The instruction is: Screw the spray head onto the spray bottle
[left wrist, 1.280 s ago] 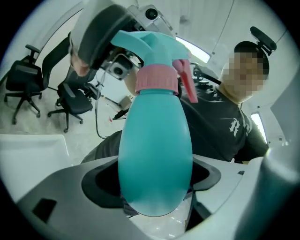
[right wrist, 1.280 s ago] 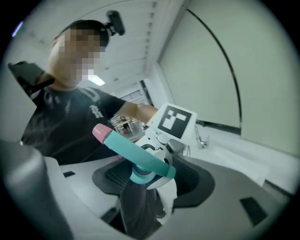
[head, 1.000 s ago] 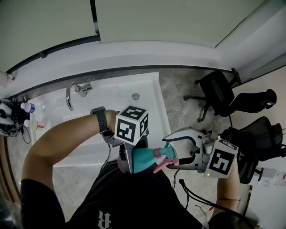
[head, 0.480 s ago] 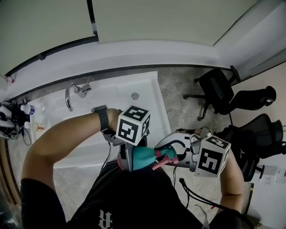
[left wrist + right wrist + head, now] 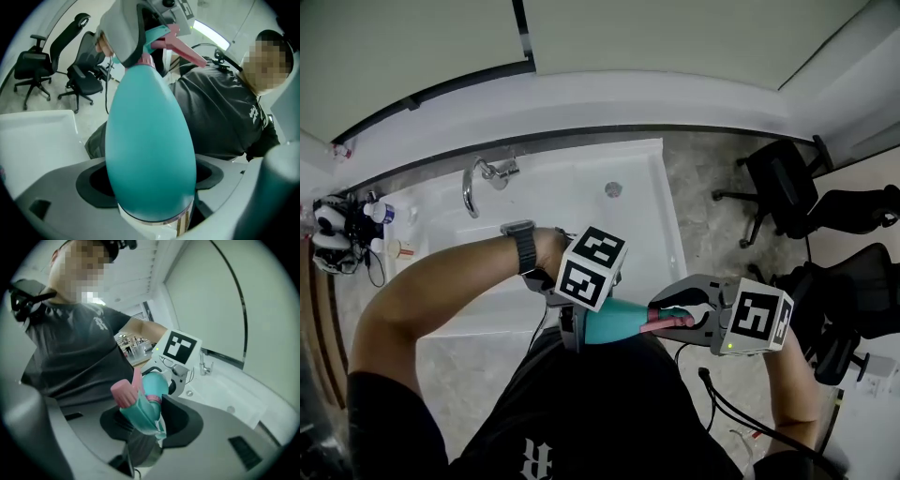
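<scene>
A teal spray bottle (image 5: 609, 323) lies level in front of my chest, its wide base between the jaws of my left gripper (image 5: 577, 330). Those jaws are opening a little, and the pads still touch the bottle (image 5: 150, 150). The teal spray head (image 5: 668, 319), with its pink nozzle and trigger, sits on the bottle's neck. My right gripper (image 5: 680, 316) is shut on the head from the right. In the right gripper view the spray head (image 5: 138, 408) fills the gap between the jaws, with the bottle (image 5: 152, 383) just behind it. The thread at the neck is hidden.
A white sink basin (image 5: 581, 202) with a chrome faucet (image 5: 483, 178) stands below and ahead of the grippers. Small toiletry bottles (image 5: 380, 214) sit at its left end. Black office chairs (image 5: 787, 187) stand to the right, and a cable (image 5: 722, 403) trails on the floor.
My right gripper has moved in from the right and closed on the spray head, which stood between open jaws before. The left gripper stays on the bottle. The head view has shifted slightly.
</scene>
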### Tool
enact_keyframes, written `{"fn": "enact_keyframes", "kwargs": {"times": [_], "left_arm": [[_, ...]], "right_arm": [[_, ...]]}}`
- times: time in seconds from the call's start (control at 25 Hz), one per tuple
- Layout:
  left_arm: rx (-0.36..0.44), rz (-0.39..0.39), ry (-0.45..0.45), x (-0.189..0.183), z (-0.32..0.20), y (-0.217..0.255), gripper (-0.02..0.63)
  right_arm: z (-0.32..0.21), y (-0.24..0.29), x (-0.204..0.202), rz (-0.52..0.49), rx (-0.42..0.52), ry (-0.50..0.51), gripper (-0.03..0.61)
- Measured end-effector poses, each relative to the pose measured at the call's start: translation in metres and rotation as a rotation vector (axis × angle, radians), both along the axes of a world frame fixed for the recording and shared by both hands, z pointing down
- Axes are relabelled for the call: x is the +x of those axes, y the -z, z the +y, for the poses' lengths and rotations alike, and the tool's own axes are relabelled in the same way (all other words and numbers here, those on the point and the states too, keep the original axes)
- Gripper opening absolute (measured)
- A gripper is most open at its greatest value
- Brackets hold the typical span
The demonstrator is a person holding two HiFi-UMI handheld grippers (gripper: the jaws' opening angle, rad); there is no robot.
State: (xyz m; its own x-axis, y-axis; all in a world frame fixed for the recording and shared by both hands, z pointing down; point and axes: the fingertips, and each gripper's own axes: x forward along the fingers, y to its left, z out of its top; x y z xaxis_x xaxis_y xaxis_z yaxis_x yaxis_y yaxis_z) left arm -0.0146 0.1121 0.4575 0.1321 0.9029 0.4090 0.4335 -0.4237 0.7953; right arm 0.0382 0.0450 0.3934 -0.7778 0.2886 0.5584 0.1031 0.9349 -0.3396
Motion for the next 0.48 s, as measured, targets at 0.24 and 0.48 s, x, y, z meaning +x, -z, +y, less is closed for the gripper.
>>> {"fn": "enact_keyframes", "kwargs": {"times": [0.24,0.48], "left_arm": [[0.156,-0.071,0.041,-0.002,-0.025,-0.015,0.431],[0.358,-0.089,-0.019,0.001,-0.054,-0.025,0.431]], "right_arm": [[-0.027,-0.022,0.006,-0.035,-0.585,-0.419,0.129],[-0.053,-0.020,0.008,-0.195,-0.911,-0.731,0.132]]}}
